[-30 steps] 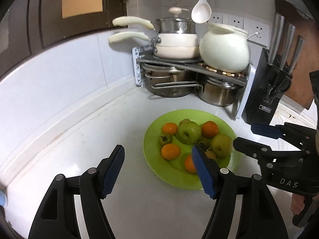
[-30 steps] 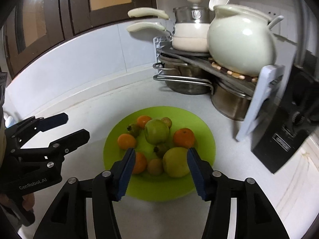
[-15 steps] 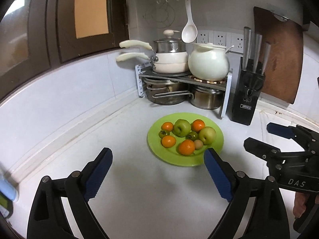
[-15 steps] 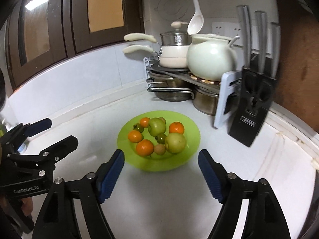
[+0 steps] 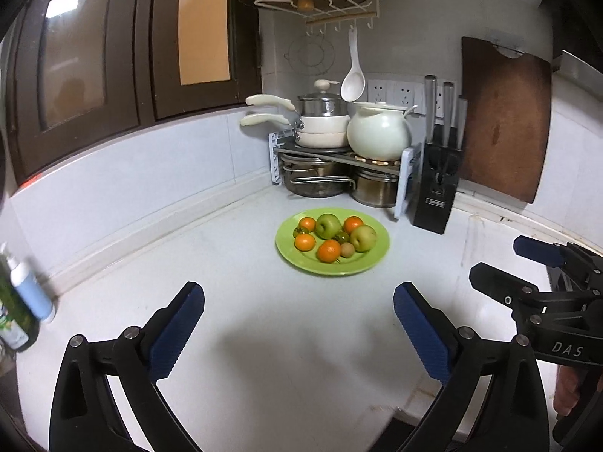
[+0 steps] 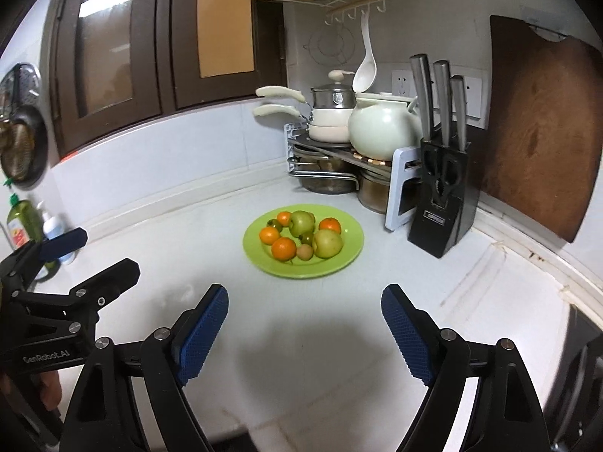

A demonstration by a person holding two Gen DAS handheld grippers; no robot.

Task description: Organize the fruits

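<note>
Fruit: we see it all on the green plate (image 5: 371, 260), centre of both frames.
Left gripper (image 5: 299, 333): released, just opened, nothing between.
Right gripper (image 6: 304, 333): released, just opened, slightly nearer the plate.

A round lime-green plate (image 6: 341, 260) of oranges (image 6: 283, 248) and green apples (image 6: 327, 243) sits on a white desk (image 6: 301, 358) in a kitchen corner. The right claw (image 6: 304, 312), its jaws having just been opening, hangs wide apart with nothing between its blue ribbed pads (image 6: 205, 329), well short of the plate. The left claw (image 6: 92, 260) shows at the left edge. A black knife block (image 6: 441, 207) stands right of the plate, beside a rack of steel pots (image 6: 328, 180).
</note>
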